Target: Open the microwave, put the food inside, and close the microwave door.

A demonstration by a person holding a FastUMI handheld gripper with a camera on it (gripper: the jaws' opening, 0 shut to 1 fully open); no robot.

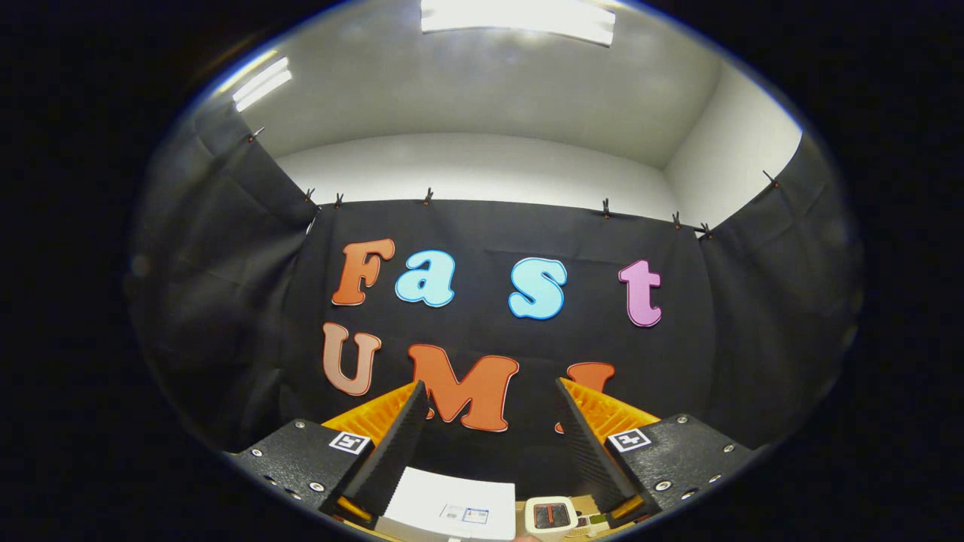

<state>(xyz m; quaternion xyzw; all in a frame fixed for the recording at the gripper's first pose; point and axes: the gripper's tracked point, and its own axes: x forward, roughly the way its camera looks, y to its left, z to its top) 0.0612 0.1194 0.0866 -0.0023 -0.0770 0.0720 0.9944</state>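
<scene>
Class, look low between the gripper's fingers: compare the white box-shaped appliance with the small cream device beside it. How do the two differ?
The white appliance is much the larger; the cream device is small. The appliance shows a broad plain top with a small label; the device has a dark panel on its face. The appliance lies by one finger, the device nearer the other. Both are pale and sit low between the open fingers of the gripper, which hold nothing.

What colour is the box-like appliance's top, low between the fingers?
White, in the gripper view: the appliance top between the open gripper.

Black cloth (489,241) hangs clipped across the booth's back and sides. Above it rise white walls (482,169) and ceiling. Two ceiling lights (518,19) are lit.
</scene>
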